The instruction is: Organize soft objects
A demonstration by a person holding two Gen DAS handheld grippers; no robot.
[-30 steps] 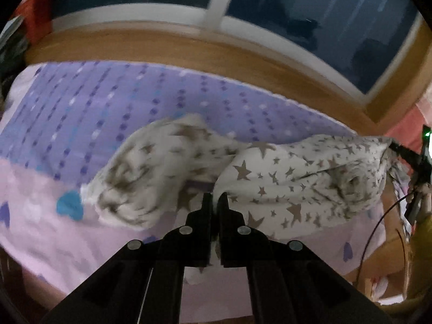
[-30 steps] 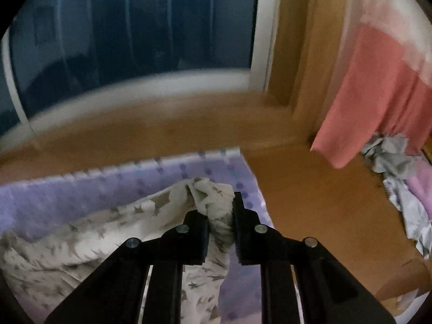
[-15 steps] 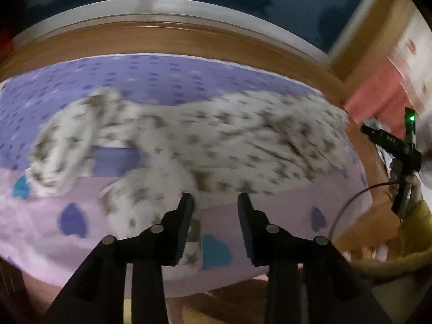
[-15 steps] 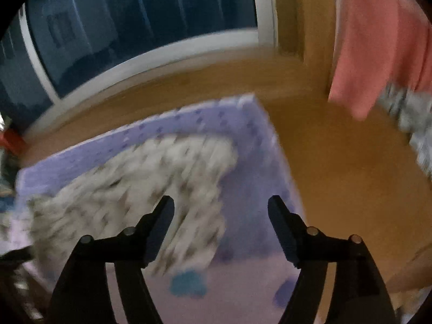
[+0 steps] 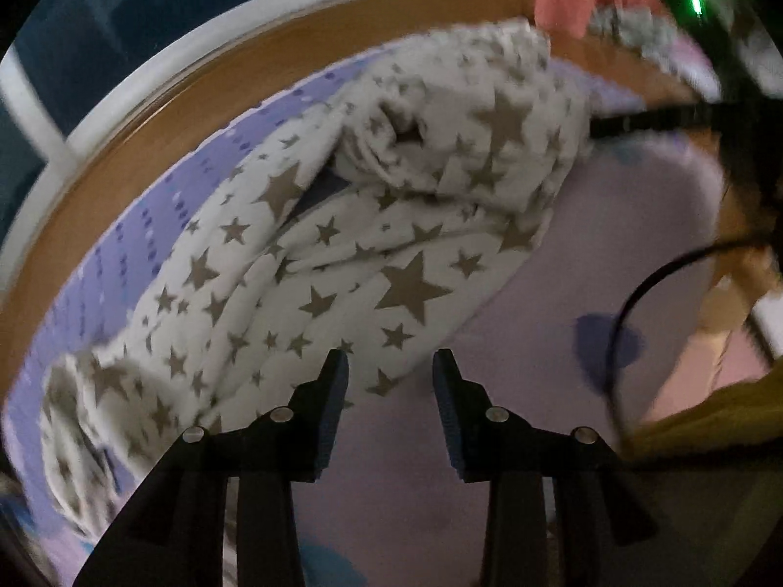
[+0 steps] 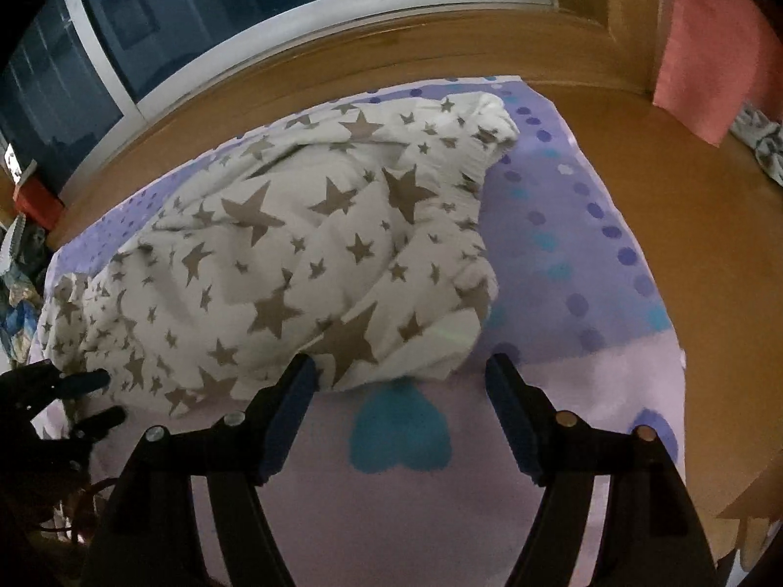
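The star-print blanket [image 6: 293, 264] is lying bunched on the purple sheet [image 6: 563, 225] (no container showing), while the left gripper [image 5: 390, 367] and right gripper [image 6: 401, 372] are hovering spread, gripping nothing, over bare sheet at its near edge.

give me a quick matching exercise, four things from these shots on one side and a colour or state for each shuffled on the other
Things:
1. star-print blanket
2. right claw
3. hanging cloth
4. heart on the sheet

Colour or state:
a. teal blue
b. white with brown-grey stars, bunched up
c. open, holding nothing
d. coral pink

Pairs: 1-b, 2-c, 3-d, 4-a
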